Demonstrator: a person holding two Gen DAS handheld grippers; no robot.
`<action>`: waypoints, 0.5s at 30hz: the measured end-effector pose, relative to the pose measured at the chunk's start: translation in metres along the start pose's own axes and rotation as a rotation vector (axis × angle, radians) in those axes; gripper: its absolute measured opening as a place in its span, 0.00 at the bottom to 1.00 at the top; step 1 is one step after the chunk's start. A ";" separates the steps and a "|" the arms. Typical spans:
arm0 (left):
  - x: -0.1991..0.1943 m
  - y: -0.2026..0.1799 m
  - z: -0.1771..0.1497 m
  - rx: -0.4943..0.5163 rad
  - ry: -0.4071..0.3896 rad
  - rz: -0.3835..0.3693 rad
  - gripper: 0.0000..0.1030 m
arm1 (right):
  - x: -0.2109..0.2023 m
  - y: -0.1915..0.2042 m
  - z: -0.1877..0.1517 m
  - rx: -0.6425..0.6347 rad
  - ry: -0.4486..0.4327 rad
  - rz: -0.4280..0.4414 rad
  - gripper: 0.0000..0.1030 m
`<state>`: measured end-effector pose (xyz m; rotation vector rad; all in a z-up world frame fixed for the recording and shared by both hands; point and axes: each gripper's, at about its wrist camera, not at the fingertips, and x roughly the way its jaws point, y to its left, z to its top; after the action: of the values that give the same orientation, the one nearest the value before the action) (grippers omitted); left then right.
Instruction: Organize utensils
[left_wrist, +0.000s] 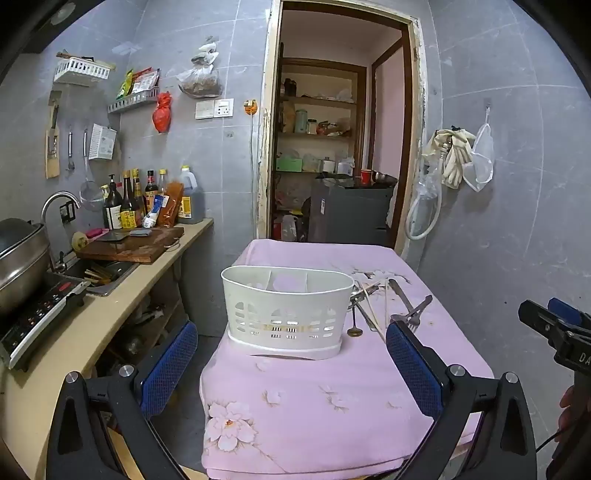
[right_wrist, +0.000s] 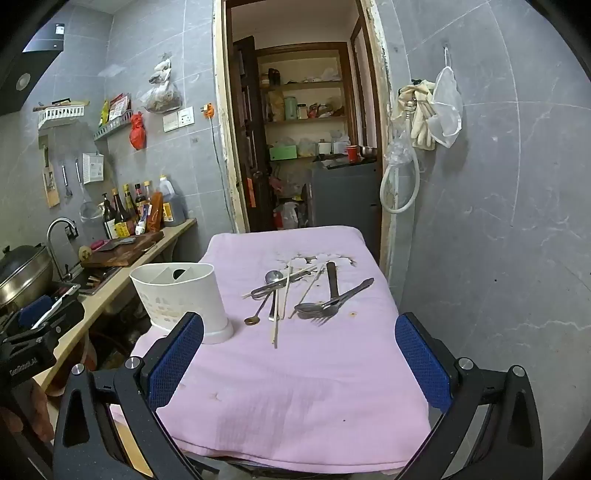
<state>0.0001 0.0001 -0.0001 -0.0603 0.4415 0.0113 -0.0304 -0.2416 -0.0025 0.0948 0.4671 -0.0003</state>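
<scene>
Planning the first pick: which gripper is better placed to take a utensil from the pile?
Right. The right gripper, open, faces the utensils head-on; the left gripper, also open, faces the caddy, with the pile off to its side.

White slotted plastic utensil caddy (left_wrist: 286, 306) hides part of the piled metal spoons, forks and pale chopsticks (left_wrist: 384, 304); individual count unreadable. Pink floral tablecloth (right_wrist: 295, 387) near edge cut off by frame

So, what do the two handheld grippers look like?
Both grippers, left and right, match: black angular frames with silver round bolts, and two fingers faced with blue dotted rubber pads. The side of each body carries white lettering, and a thin black cable trails from the right one.
</scene>
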 end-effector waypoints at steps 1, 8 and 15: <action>0.000 0.000 0.000 0.000 -0.002 0.000 1.00 | 0.000 -0.001 0.000 0.000 0.000 -0.001 0.99; -0.003 0.005 0.001 0.006 0.003 -0.007 1.00 | 0.000 0.003 -0.001 -0.004 0.001 0.000 0.99; -0.004 0.002 0.002 0.000 0.003 -0.003 1.00 | -0.002 0.005 -0.003 0.000 0.005 0.005 0.99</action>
<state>-0.0025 0.0023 0.0036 -0.0605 0.4442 0.0087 -0.0338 -0.2368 -0.0035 0.0963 0.4721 0.0049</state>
